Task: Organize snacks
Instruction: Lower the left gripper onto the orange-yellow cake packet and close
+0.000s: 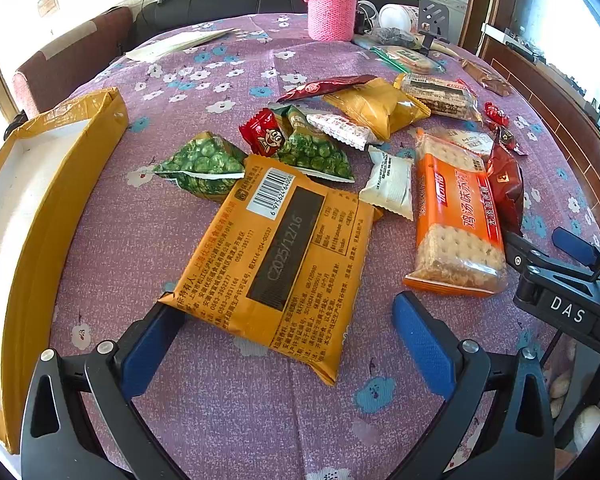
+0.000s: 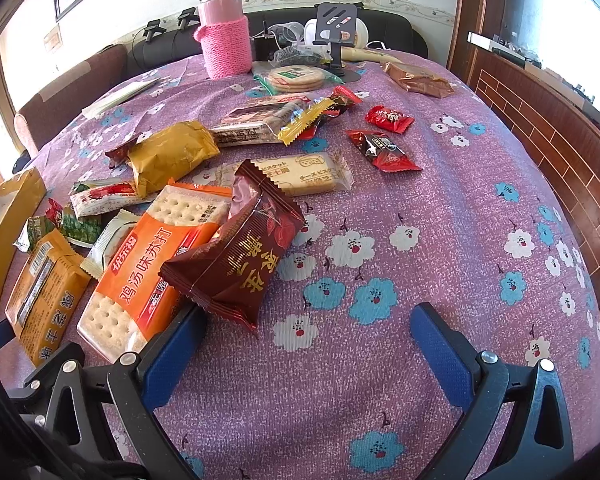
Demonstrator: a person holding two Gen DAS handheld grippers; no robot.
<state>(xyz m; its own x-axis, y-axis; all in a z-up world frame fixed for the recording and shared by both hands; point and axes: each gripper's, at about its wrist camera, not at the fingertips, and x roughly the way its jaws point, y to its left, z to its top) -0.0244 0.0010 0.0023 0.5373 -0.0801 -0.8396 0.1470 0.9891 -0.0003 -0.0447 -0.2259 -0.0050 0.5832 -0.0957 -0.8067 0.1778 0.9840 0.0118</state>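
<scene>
Where snacks (image 2: 236,184) lie, floral tablecloth (image 2: 420,208)

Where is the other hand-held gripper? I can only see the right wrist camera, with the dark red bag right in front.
Observer: The left hand-held gripper is open, with one finger on each side of the near end of the yellow packet.
Operator: Did any snacks go in the box yet?
Observer: The part of the yellow box that shows has a white inside with nothing in it.
Operator: What does the packet say?
Observer: It has the date 2025/12/16 printed on it.
</scene>
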